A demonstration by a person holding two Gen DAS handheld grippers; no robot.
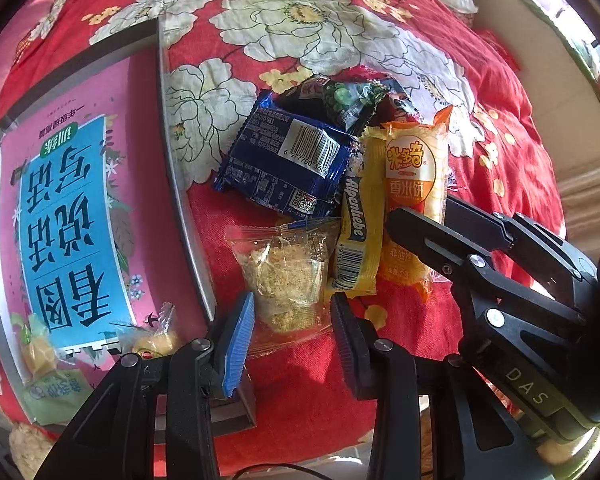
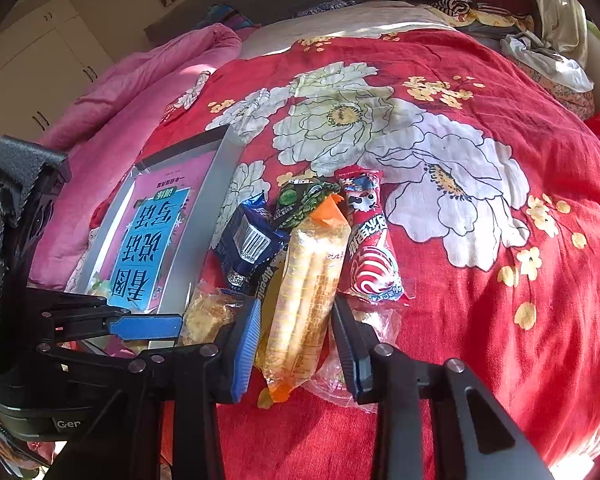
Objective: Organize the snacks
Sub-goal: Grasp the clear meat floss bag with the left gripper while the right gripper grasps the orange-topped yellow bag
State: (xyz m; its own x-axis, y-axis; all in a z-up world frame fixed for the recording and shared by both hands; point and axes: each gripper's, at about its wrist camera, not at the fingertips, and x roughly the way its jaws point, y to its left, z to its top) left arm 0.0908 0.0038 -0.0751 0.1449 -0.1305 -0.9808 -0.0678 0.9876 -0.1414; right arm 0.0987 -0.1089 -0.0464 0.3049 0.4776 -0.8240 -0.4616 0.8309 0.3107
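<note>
While the left gripper (image 1: 292, 328) pinches the clear crumb-cake packet (image 1: 288, 276) on the red bedspread (image 1: 500, 152), its slack film may slip free. From the right wrist, the right gripper (image 2: 296, 344) clamps the orange rice-cracker pack (image 2: 304, 300); squeezing could crush it.

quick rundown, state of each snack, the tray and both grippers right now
left gripper: shut on clear-wrapped crumbly snack
right gripper: shut on orange rice cracker pack
blue packet: sealed, barcode side up, on the bedspread
yellow Alpenliebe stick: sealed, between the two gripped snacks
red-and-white wrapper: sealed, lying beside the cracker pack
tray: on the bed, holds a pink book and a few candies
</note>
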